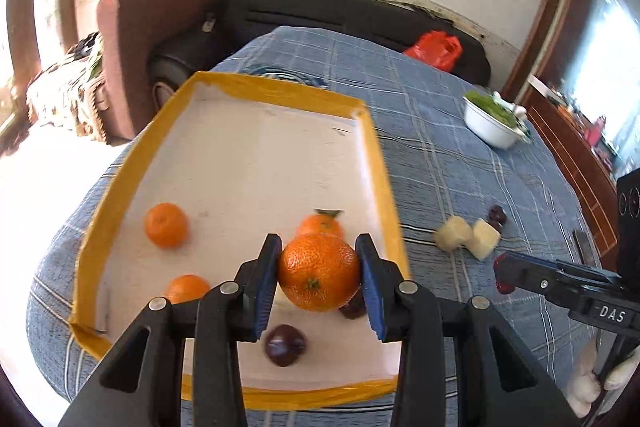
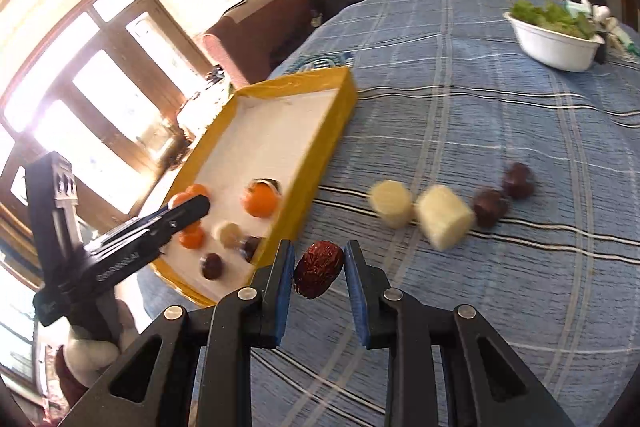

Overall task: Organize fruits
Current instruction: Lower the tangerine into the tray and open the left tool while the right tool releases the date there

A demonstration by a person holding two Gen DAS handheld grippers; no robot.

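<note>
My left gripper (image 1: 319, 269) is shut on an orange tangerine (image 1: 319, 271), held over the near right part of the yellow-rimmed white tray (image 1: 256, 85). Three more tangerines (image 1: 166, 225) and dark plums (image 1: 285, 344) lie in the tray. My right gripper (image 2: 319, 273) is shut on a wrinkled red date (image 2: 319, 273), held above the blue cloth just right of the tray (image 2: 304, 163). On the cloth lie two pale cut pieces (image 2: 442, 217) and two dark fruits (image 2: 489, 207). The right gripper (image 1: 505, 275) also shows from the side in the left wrist view.
A white bowl of greens (image 2: 554, 41) stands at the far right of the blue checked tablecloth (image 2: 460, 87). A red plastic bag (image 1: 434, 47) lies on the black sofa behind. A brown armchair (image 1: 120, 39) stands at far left. A gloved hand (image 2: 92, 351) holds the left tool.
</note>
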